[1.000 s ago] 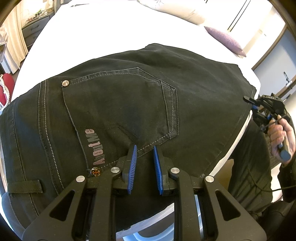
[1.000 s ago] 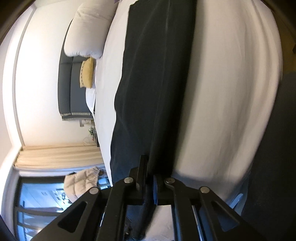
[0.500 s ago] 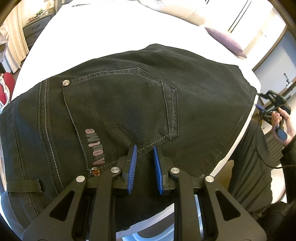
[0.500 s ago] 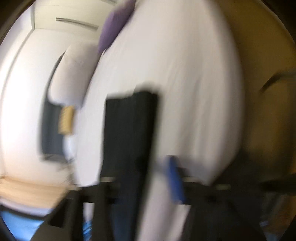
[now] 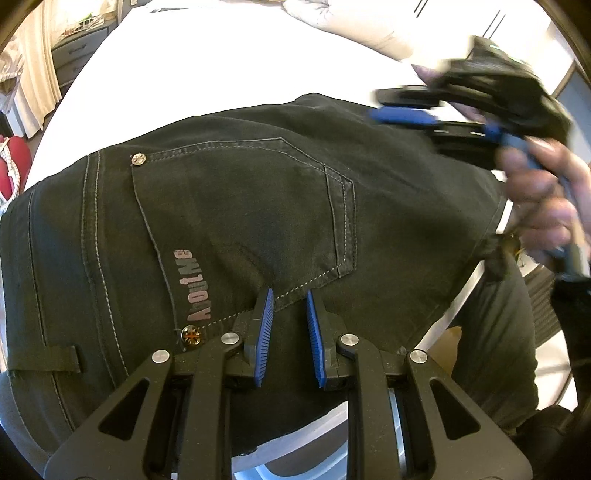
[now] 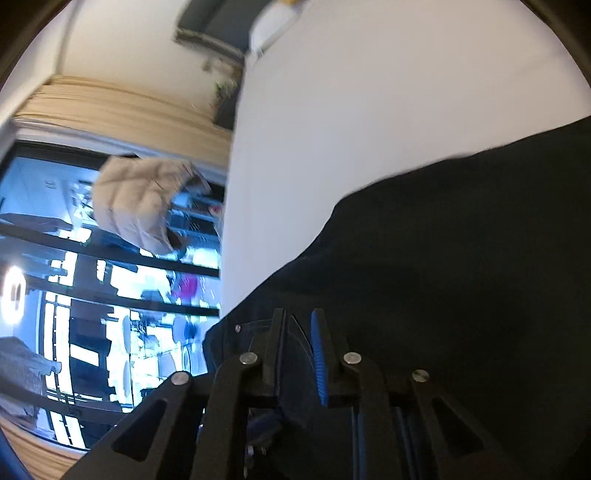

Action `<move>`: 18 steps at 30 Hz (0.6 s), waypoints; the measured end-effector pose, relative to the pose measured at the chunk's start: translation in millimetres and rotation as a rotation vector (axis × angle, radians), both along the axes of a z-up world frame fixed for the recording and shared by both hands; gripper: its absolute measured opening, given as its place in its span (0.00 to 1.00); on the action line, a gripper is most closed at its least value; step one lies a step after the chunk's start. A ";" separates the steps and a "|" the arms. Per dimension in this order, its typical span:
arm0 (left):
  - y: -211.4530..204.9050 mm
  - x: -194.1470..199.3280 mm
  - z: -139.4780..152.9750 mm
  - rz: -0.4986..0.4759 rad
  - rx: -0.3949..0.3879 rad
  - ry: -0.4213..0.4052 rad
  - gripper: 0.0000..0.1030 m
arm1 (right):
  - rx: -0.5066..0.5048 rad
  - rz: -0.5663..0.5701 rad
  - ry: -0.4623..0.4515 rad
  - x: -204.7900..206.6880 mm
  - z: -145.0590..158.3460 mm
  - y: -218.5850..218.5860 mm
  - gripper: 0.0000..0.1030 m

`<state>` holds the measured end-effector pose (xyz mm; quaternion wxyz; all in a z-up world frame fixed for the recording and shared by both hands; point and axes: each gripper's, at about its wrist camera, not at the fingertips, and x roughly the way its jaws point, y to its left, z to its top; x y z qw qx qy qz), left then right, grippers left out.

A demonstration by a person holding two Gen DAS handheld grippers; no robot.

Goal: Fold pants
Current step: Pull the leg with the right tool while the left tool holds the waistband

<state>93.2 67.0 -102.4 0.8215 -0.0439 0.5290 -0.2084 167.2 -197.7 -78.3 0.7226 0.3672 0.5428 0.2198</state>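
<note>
Black jeans [image 5: 240, 221] lie folded on the white bed [image 5: 221, 66], back pocket up, with pink lettering along the pocket edge. My left gripper [image 5: 290, 295] is open, its blue pads just above the pocket's lower seam, holding nothing. My right gripper [image 5: 402, 107] shows blurred at the upper right of the left wrist view, held in a hand over the far side of the jeans. In the right wrist view my right gripper [image 6: 299, 317] is open over the dark jeans [image 6: 461, 277], with nothing between its pads.
White pillows [image 5: 351, 26] and a purple cushion lie at the head of the bed. A grey dresser [image 5: 77, 51] and curtains stand at the far left. A window [image 6: 92, 295] and a beige jacket [image 6: 140, 206] show in the right wrist view.
My right gripper has let go of the jeans edge, opened, and swung from the right side up over the far part of the jeans. My left gripper has stayed put.
</note>
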 end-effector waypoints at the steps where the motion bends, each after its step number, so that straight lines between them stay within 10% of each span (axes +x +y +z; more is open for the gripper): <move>1: 2.3 0.1 -0.7 0.004 -0.010 0.001 0.18 | 0.010 0.013 0.018 1.1 -8.0 4.3 0.16; 5: 8.9 1.5 -2.9 0.011 -0.030 0.006 0.18 | -0.063 -0.023 0.097 36.3 -48.1 0.5 0.00; 12: 14.3 1.0 -4.0 0.011 -0.030 0.002 0.18 | -0.065 -0.423 0.030 36.6 -45.4 -95.6 0.09; 18: 9.3 0.0 -5.1 0.011 -0.009 -0.003 0.18 | 0.013 -0.205 0.000 -10.8 -37.0 -71.0 0.22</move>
